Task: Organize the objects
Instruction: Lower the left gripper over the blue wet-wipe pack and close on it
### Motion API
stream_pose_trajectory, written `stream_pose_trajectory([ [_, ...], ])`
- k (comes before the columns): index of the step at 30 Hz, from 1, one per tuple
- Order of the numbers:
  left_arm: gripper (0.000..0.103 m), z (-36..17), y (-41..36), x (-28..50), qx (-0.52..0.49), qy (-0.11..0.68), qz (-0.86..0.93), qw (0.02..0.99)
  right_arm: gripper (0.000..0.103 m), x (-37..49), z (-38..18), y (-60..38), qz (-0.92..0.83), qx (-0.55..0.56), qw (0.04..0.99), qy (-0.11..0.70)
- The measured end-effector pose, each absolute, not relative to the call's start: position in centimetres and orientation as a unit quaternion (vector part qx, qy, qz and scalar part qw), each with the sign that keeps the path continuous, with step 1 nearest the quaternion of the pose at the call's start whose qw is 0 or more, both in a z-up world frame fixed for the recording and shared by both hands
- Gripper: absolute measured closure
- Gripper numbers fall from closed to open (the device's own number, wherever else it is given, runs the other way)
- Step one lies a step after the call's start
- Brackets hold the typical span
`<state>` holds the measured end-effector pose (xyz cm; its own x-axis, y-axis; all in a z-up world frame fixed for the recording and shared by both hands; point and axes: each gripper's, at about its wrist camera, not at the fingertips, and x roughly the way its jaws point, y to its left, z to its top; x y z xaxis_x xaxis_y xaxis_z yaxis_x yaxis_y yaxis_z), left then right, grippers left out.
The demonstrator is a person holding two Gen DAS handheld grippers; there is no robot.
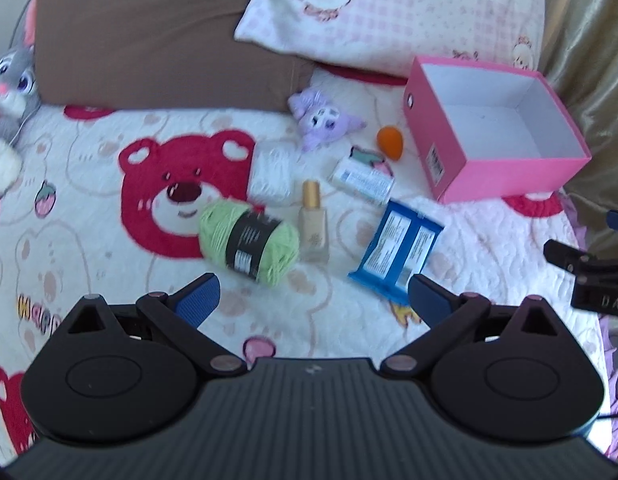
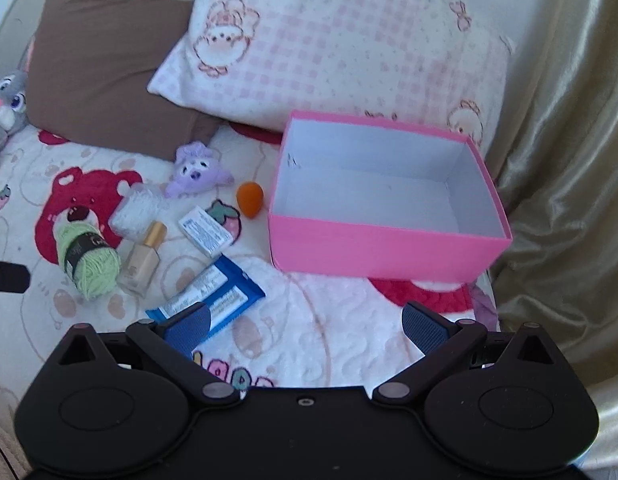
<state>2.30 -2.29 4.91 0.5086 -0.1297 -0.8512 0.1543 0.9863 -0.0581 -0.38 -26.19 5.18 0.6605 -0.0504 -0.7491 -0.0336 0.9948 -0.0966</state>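
Left gripper point(image 1: 313, 300) spread wide and empty above the bed point(image 1: 89, 216), right gripper point(image 2: 305, 326) likewise released, green yarn point(image 1: 250, 243), foundation bottle point(image 1: 313, 226), blue wipes pack point(image 1: 397, 252) lying together on the bedspread, empty pink box point(image 2: 385, 246) just beside them.

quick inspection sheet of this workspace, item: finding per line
surface: bedspread with red bear print, quilted.
job's things: pink box open and empty; green yarn ball, foundation bottle, blue wipes packet, small white carton, clear cotton swab box, orange makeup sponge, purple plush all lie loose left of it.
clutter: grey bunny plush at far left.
grippers: left gripper and right gripper both open, holding nothing.
cables: nothing seen.
surroundings: brown pillow, pink checked pillow, gold curtain.
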Motion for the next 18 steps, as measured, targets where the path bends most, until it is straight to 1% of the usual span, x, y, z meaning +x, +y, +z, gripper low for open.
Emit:
stream_pose_trajectory([
  [2,0.002,4.8,-3.3,3.6,0.013,0.474,-0.081,0.877,0.0,-0.2,4.5,-26.1,0.008,-0.071,0.924,0.376],
  [4,0.002,4.2,-4.6,4.8,0.017,0.47,-0.094,0.877,0.0,1.0,2.7,-26.2,0.011,-0.076,0.919,0.386],
  [7,0.002,2.5,-6.3,6.5,0.002,0.472,-0.142,0.87,0.002,2.1,0.2,-26.9,0.044,-0.018,0.913,0.405],
  [10,0.003,0.3,-8.0,8.1,0.0,0.484,-0.159,0.861,0.003,1.7,-1.0,-27.6,0.123,0.052,0.915,0.38],
  [15,0.013,-3.5,-8.7,10.5,-0.031,0.52,-0.161,0.838,0.003,2.2,-3.0,-27.0,0.137,0.079,0.904,0.396],
  [16,0.013,-4.2,-8.8,10.7,-0.032,0.524,-0.165,0.835,0.003,2.4,-3.5,-26.9,0.14,0.079,0.901,0.403],
  [18,0.02,-5.6,-8.7,10.9,-0.033,0.532,-0.168,0.829,0.003,2.8,-4.6,-26.4,0.145,0.072,0.893,0.419],
])
